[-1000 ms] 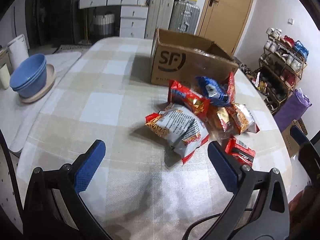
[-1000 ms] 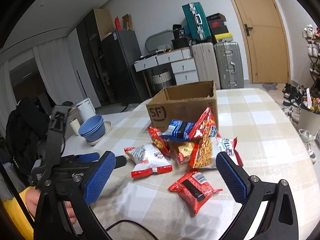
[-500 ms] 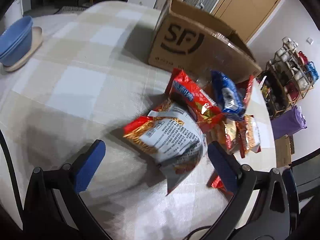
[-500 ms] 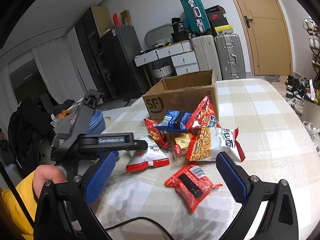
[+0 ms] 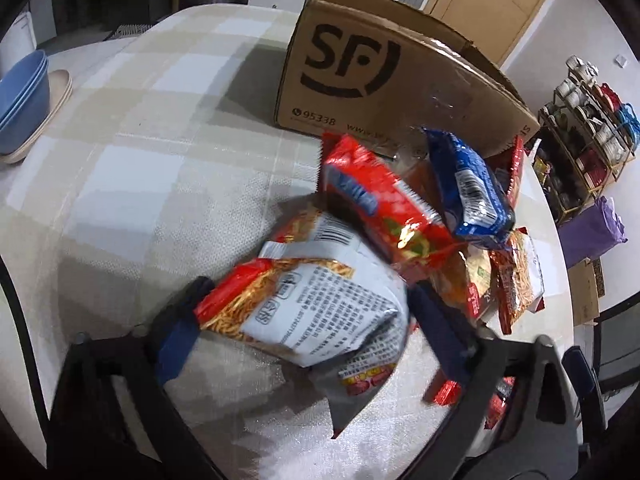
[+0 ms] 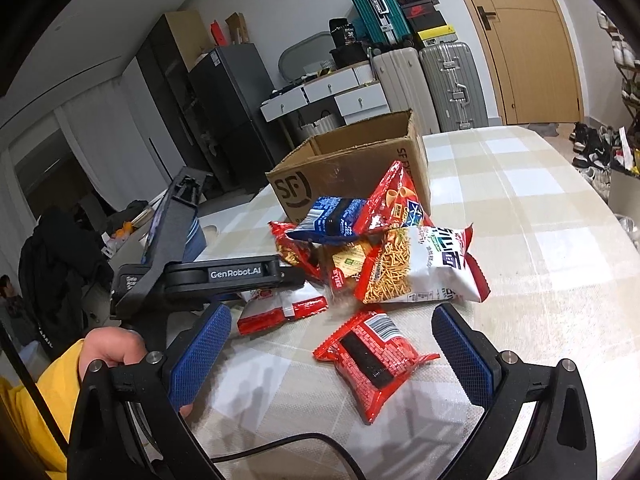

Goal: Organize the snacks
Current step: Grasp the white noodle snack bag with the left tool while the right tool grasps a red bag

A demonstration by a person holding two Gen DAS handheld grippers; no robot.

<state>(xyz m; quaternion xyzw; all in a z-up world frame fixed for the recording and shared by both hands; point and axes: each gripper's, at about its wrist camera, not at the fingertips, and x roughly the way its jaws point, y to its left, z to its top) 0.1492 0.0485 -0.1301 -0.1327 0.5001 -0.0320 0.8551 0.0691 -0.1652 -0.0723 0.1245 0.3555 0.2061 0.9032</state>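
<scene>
- None of the snacks looks packed yet, by my reading: the cardboard box stands open on the checked tablecloth, and what I can see of its inside from the right wrist camera shows no packet; the bottom of it is hidden from me.
- Left gripper: its jaws are closing around the white and red noodle packet, which sits between the blue pads. I cannot tell whether the pads already press on it, since the packet covers them and the frame is blurred there.
- Right gripper: jaws wide apart, nothing between the pads. It hovers just above the red packet with the black stripe, which lies alone on the cloth, nearest to me.
- The pile sits right in front of the box: a red packet and a blue packet lean on each other, with a large noodle bag and a red cone-snack bag propped against the box wall.
- A small yellowish packet is half buried under the others.
- What is left, as I judge it: nearly everything. The first packet is only now being grasped, and each of the rest must be carried over the box rim.
- Blue bowls stand well apart and play no part.
</scene>
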